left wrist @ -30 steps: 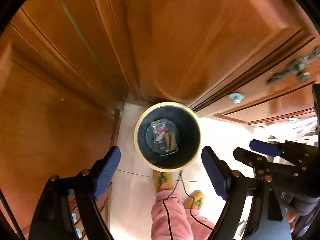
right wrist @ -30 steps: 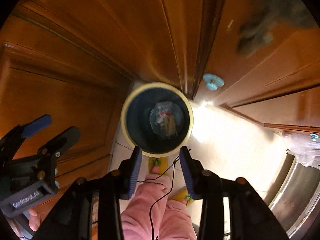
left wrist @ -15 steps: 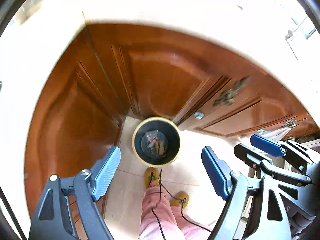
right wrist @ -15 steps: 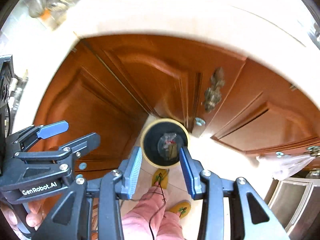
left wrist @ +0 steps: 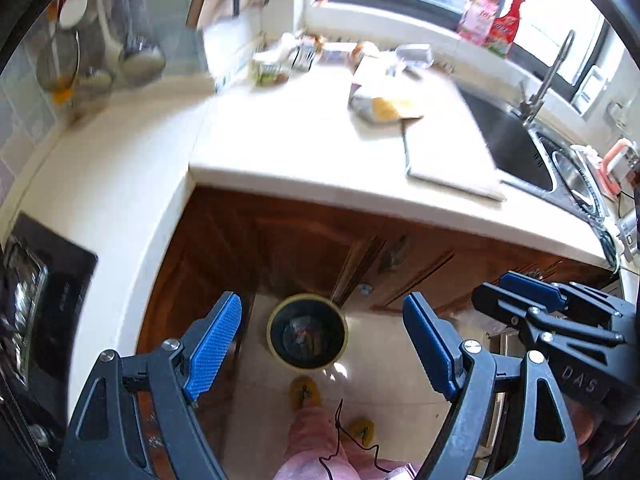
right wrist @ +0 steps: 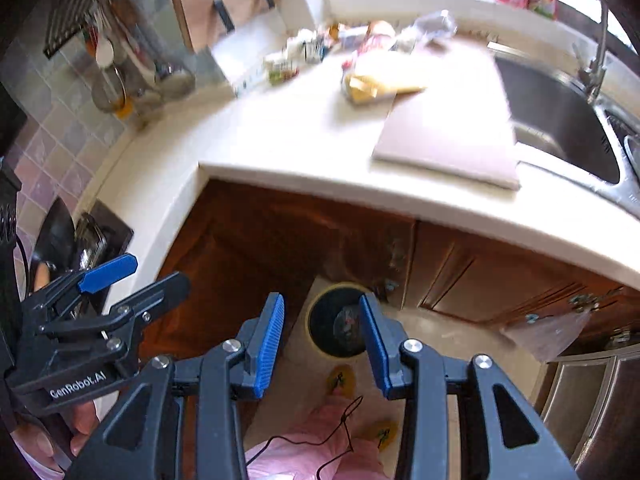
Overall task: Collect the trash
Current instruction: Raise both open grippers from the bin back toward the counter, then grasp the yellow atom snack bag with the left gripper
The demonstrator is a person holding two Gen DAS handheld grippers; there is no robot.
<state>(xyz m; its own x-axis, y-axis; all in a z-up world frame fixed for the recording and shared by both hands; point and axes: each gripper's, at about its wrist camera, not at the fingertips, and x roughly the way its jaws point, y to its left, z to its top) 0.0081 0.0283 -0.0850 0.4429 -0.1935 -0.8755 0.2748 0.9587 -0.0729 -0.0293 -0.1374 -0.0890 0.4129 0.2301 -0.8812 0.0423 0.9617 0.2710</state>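
Observation:
On the floor far below stands a round bin [left wrist: 270,334] [right wrist: 309,322] with a yellow rim, holding clear plastic and red scraps [left wrist: 304,334]. My left gripper [left wrist: 322,330] hangs high above it, jaws wide apart, nothing between them. My right gripper [right wrist: 321,316] is beside it, jaws partly apart and empty. Each gripper also shows at the edge of the other's view. On the white countertop [left wrist: 300,140] lie a yellow wrapper [left wrist: 386,108] [right wrist: 372,82], a crumpled clear plastic piece [left wrist: 414,54] [right wrist: 434,24] and small packets [left wrist: 276,68] [right wrist: 288,62].
A pale cutting board [left wrist: 448,156] lies next to a steel sink [left wrist: 512,144] with a faucet [left wrist: 548,76]. A dark hob [left wrist: 40,300] is at the left. Brown cabinet doors stand behind the bin. A person's pink trouser leg and yellow slippers [left wrist: 306,394] are below.
Both grippers have risen from just over the bin to above counter height. The bin looks much smaller and the countertop with its litter has come into view. Jaw openings are unchanged.

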